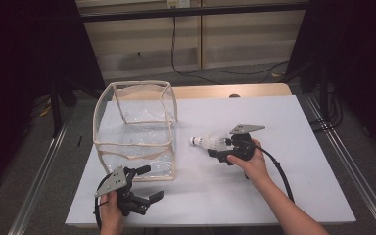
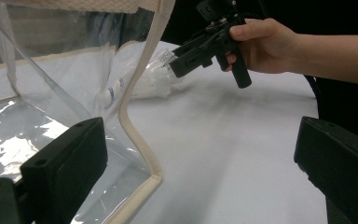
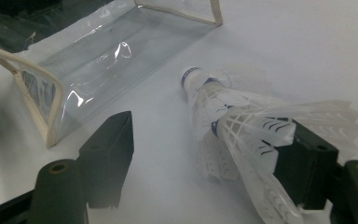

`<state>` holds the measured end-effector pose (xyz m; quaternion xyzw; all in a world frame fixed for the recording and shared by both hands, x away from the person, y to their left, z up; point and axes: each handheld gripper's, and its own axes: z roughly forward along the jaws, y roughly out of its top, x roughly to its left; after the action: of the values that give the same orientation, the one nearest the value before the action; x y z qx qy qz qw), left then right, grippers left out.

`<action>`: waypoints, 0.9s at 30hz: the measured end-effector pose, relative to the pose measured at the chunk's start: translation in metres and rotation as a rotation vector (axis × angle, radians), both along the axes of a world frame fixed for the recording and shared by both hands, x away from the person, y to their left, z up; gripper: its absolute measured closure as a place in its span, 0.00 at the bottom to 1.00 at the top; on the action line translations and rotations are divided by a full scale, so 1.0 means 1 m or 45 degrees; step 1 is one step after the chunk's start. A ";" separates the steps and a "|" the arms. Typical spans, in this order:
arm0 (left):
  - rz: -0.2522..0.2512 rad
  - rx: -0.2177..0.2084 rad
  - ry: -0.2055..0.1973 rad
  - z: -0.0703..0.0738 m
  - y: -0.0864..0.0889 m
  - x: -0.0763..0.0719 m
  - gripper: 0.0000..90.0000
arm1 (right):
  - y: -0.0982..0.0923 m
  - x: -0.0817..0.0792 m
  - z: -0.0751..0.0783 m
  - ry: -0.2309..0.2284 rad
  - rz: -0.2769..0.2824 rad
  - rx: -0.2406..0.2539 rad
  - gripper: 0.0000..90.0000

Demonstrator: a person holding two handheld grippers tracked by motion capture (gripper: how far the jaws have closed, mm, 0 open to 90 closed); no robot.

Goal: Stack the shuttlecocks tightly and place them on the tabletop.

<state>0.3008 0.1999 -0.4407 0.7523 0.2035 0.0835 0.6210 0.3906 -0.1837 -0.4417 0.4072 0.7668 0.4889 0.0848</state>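
A clear plastic bag (image 1: pixel 134 127) with cream trim stands open-topped on the white board's left half. A stack of white shuttlecocks (image 1: pixel 210 142) lies to its right, cork end toward the bag. My right gripper (image 1: pixel 219 147) is at the feather end, open. In the right gripper view the shuttlecocks (image 3: pixel 242 121) lean against one jaw while the other stands well apart, so my right gripper (image 3: pixel 209 130) has no hold on them. My left gripper (image 1: pixel 152 182) is open at the bag's near right corner. In the left gripper view the bag's trimmed corner (image 2: pixel 140 140) stands between the wide jaws.
The white board (image 1: pixel 274 186) covers a wooden table whose edge shows at the back. Metal rails (image 1: pixel 342 156) run along both sides. A black cable (image 1: pixel 279 169) trails from the right gripper toward the near edge.
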 end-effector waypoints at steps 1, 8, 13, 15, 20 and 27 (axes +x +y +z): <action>0.001 0.000 0.001 0.000 0.000 0.000 0.03 | 0.001 0.000 0.000 -0.002 0.002 0.002 0.29; -0.001 0.000 0.003 0.000 0.000 0.000 0.03 | 0.007 0.002 -0.003 0.008 -0.002 -0.003 0.28; -0.004 0.005 0.000 -0.001 0.000 0.001 0.03 | 0.009 0.005 -0.006 0.029 -0.016 0.001 0.22; -0.003 0.005 0.000 -0.001 0.000 0.000 0.03 | 0.010 0.005 -0.006 0.027 -0.022 0.002 0.22; -0.003 0.005 0.001 -0.001 0.000 0.000 0.03 | 0.014 0.007 -0.007 0.032 -0.024 0.000 0.20; -0.002 0.001 0.003 -0.001 0.000 0.001 0.03 | 0.018 0.009 -0.007 0.002 -0.060 -0.021 0.36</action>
<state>0.3014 0.2002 -0.4415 0.7529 0.2036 0.0825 0.6204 0.3994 -0.1658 -0.4484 0.4247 0.7612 0.4800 0.0991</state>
